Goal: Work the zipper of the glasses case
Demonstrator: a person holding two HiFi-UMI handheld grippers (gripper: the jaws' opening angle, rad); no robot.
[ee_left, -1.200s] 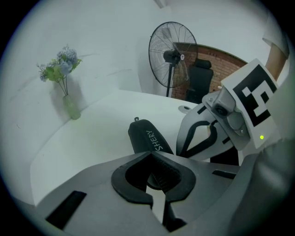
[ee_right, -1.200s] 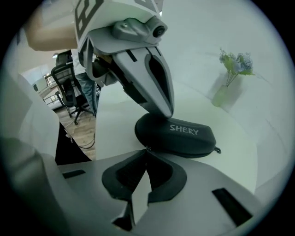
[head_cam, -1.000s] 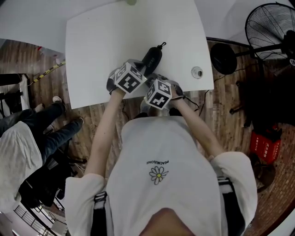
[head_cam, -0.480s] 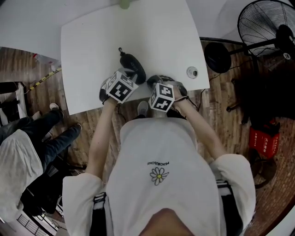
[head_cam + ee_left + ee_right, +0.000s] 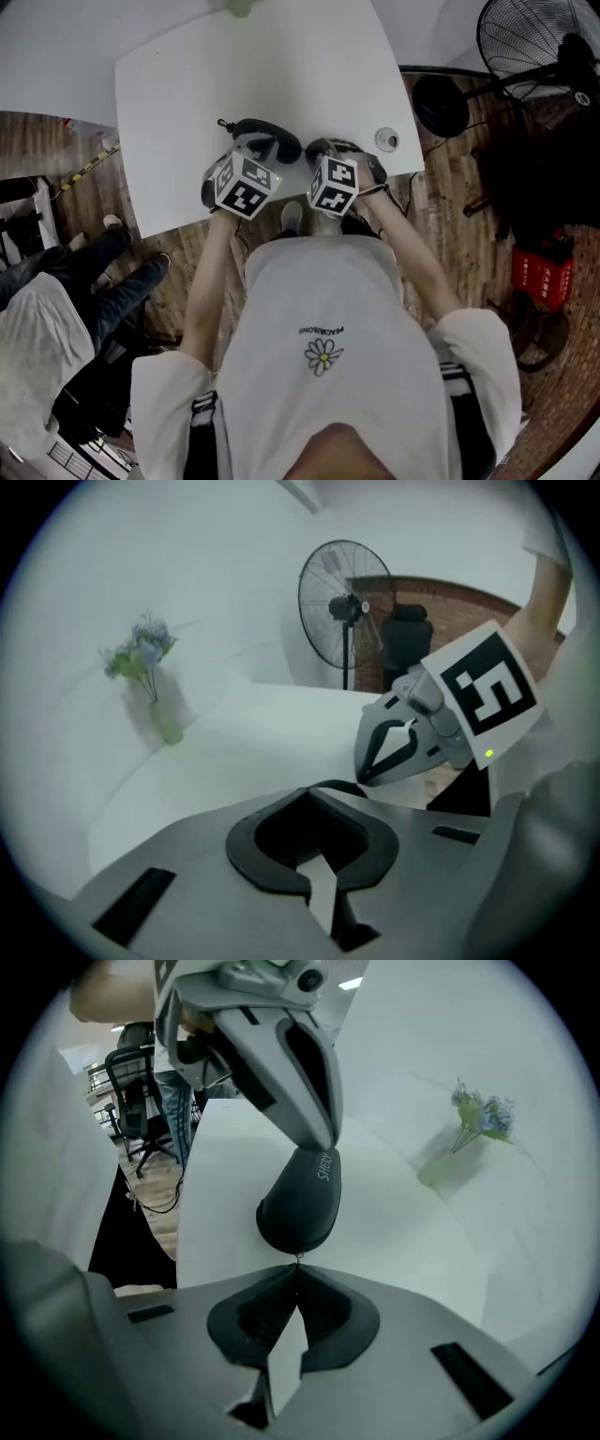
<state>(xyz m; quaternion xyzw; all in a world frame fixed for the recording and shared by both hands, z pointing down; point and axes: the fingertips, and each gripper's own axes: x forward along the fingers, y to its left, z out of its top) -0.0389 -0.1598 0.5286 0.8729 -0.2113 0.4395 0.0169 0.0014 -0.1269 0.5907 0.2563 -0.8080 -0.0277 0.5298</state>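
Case (image 5: pixel 300 1206) has swung crosswise in 1 s; L gripper (image 5: pixel 323 1144) pinches far end, R gripper (image 5: pixel 297 1269) closed on pull (image 5: pixel 298 1256), looks set to zip.

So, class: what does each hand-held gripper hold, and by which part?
Left hand-held gripper: glasses case, by one end. Right hand-held gripper: seemingly its zipper pull.

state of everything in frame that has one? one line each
glasses case: looks closed, held between both grippers.
left gripper: shut, tips at the case's far end.
right gripper: shut on a small tab, likely the zipper pull.
fan: upright; spinning or not, can't tell.
vase of flowers: upright.
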